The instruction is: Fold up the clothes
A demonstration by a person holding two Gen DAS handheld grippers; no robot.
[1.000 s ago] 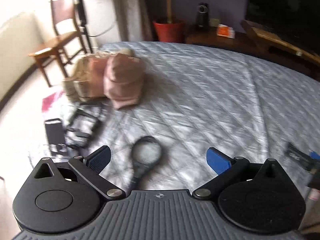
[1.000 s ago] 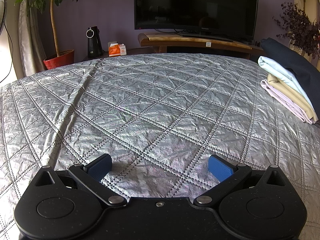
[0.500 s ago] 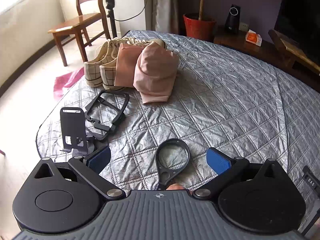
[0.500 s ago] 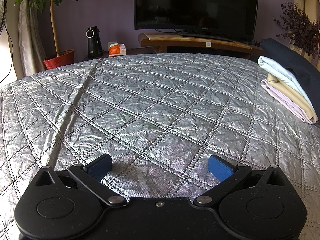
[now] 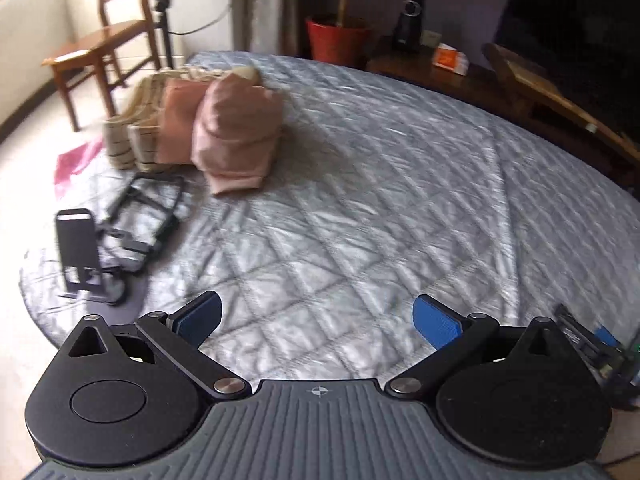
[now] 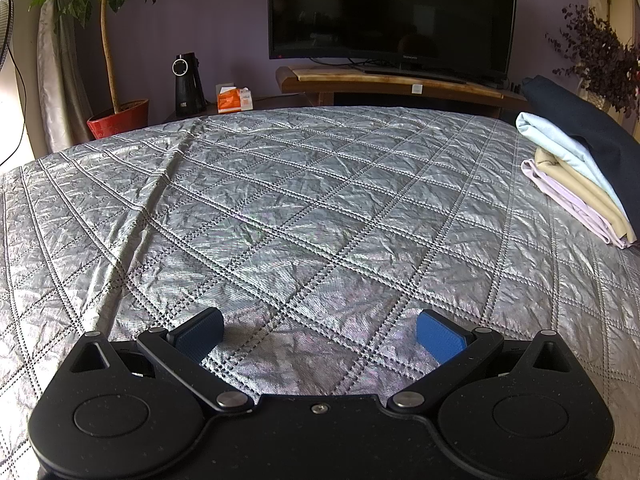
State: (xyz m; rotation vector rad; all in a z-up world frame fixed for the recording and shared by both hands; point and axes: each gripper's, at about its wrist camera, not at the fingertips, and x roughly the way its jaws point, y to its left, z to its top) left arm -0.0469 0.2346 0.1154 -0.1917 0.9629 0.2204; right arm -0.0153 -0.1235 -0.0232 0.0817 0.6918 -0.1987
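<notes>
Left tongs point(image 5: 316, 318) swing since earlier, released | right tongs point(image 6: 320, 332) released, empty | folded pastel stack point(image 6: 576, 184) at 2 o'clock | crumpled pink-and-checked clothes heap point(image 5: 200, 124) at 11 o'clock, unfolded, on quilted silver bed point(image 5: 380, 200).

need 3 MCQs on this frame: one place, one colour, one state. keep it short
1. Where does the folded stack lie on the bed, in the right wrist view?
A. right edge
B. centre
C. near left corner

2. What colour is the nearest garment in the unfolded pile, in the left wrist view?
A. green
B. pink
C. black

3. How are the left gripper and the right gripper?
A. both shut on cloth
B. one open, one shut
C. both open, empty

Key: 1 A, the stack sits at the bed's right edge; 2 B, that garment is pink; 3 C, only bare quilt shows between each pair of spread blue pads.
</notes>
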